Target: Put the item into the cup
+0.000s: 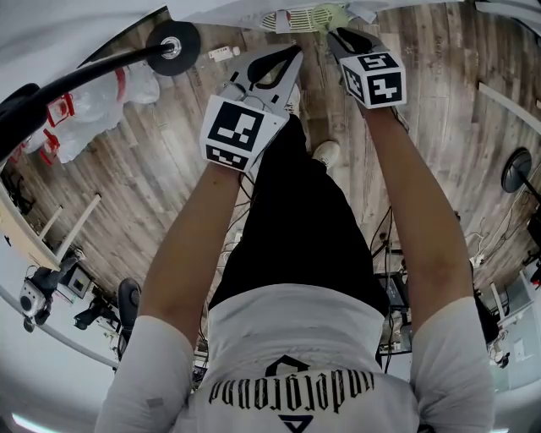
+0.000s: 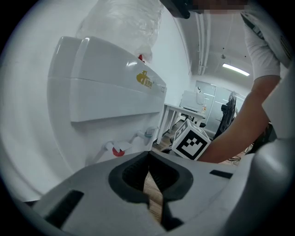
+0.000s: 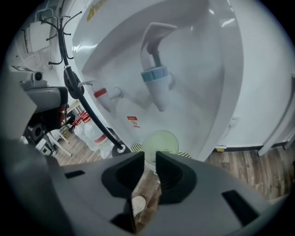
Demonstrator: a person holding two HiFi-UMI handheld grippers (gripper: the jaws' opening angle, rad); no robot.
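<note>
A pale green translucent cup (image 3: 160, 144) stands on the drip tray at the foot of a white water dispenser (image 3: 184, 69); the head view shows the cup (image 1: 332, 15) at the top edge. My right gripper (image 3: 150, 159) reaches it, jaws a narrow gap apart, with the cup's near edge right at the tips (image 1: 336, 34). Whether the cup wall is pinched is hidden. My left gripper (image 2: 148, 159) hangs beside it (image 1: 292, 52), shut with its tips touching and nothing between them. No other item shows.
The dispenser has a blue tap (image 3: 156, 76) and a red tap (image 3: 102, 93) above the slotted drip tray (image 1: 292, 19). A black stand with a round base (image 1: 173, 46) and plastic bags (image 1: 93, 101) are on the wooden floor to the left.
</note>
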